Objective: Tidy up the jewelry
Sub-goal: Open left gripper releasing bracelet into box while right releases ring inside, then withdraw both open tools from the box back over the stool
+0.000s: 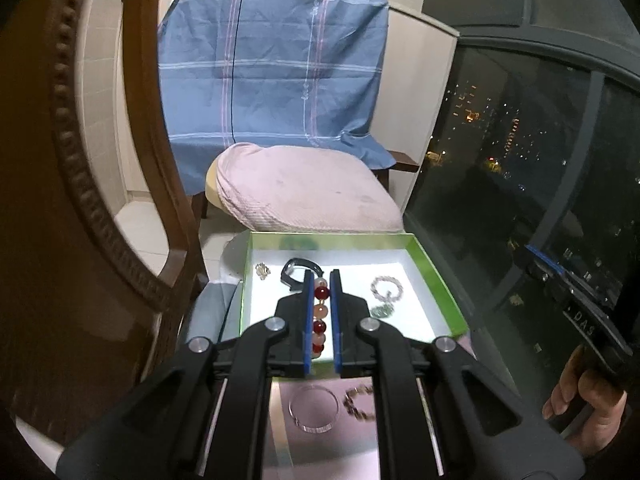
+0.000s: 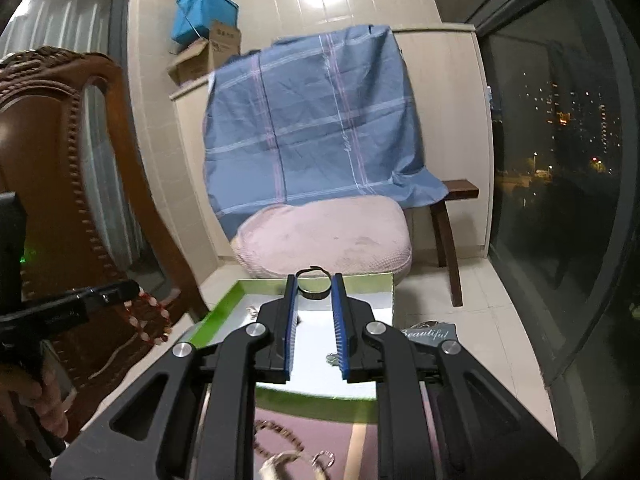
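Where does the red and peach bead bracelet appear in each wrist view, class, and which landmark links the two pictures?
Left wrist view: red and peach bead bracelet at lower centre, clamped between the left gripper fingers.
Right wrist view: bracelet at far left, hanging from that gripper.
Shared landmark: green box.

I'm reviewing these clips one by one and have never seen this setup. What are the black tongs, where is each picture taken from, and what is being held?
There is no robot here: a person holds a two-finger gripper in each hand, and a fisheye camera on each one looks forward along its fingers.

The left view shows the left gripper shut on a bracelet of red and pale beads. The right view shows the right gripper pinching a thin dark bangle at its fingertips.

Both hang over a green box with a white floor, which already holds a dark band, a clear bead bracelet and a small pale piece. More jewelry waits nearer, on a pink surface: a clear bangle and a brown bead bracelet.
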`<state>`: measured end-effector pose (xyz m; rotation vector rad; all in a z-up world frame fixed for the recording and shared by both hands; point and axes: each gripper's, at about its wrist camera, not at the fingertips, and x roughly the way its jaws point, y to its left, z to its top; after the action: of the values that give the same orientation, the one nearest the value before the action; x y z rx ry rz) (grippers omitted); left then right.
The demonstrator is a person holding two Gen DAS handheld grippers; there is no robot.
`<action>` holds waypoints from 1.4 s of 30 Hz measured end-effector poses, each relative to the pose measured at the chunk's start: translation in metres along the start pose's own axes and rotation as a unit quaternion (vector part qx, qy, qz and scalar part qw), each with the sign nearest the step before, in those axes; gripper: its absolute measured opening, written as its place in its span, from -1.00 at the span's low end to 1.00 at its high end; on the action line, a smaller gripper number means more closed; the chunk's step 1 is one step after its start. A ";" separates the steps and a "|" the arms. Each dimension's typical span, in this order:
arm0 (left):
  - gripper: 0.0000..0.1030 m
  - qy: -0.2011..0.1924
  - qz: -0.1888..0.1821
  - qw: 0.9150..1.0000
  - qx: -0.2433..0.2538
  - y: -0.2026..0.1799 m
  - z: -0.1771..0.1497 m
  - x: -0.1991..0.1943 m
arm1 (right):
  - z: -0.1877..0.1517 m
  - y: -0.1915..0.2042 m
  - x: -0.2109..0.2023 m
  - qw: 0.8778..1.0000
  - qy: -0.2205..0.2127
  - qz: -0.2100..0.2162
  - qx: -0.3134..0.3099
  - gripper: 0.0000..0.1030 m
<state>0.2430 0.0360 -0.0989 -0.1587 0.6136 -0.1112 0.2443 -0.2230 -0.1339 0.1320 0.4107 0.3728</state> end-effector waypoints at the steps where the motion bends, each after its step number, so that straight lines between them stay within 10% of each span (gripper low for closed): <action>1: -0.85 0.002 0.004 1.000 -0.001 0.003 0.003 0.010 | -0.001 -0.004 0.010 1.000 0.007 -0.004 0.002 -0.67; 20: -0.82 0.092 0.025 0.995 -0.032 0.033 -0.005 0.122 | -0.042 -0.039 0.114 0.989 0.134 -0.063 -0.014 -0.55; 24: 0.41 0.073 0.025 0.996 -0.036 0.035 0.006 0.095 | -0.019 -0.039 0.077 0.995 0.086 -0.058 -0.004 -0.03; 30: 0.89 -0.077 -0.011 0.997 -0.022 0.013 0.039 -0.064 | 0.017 -0.035 -0.064 0.992 -0.116 -0.047 0.015 0.66; 36: 0.92 -0.185 0.002 0.982 0.038 -0.006 -0.037 -0.168 | -0.011 -0.023 -0.144 0.985 -0.163 -0.052 0.017 0.79; 42: 0.92 -0.087 0.052 0.994 0.041 -0.011 -0.104 -0.120 | -0.066 0.005 -0.145 0.997 -0.056 -0.055 -0.029 0.79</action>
<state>0.0840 0.0315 -0.1133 -0.0558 0.4418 -0.0219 0.0921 -0.2699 -0.1399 0.0732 0.2952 0.2681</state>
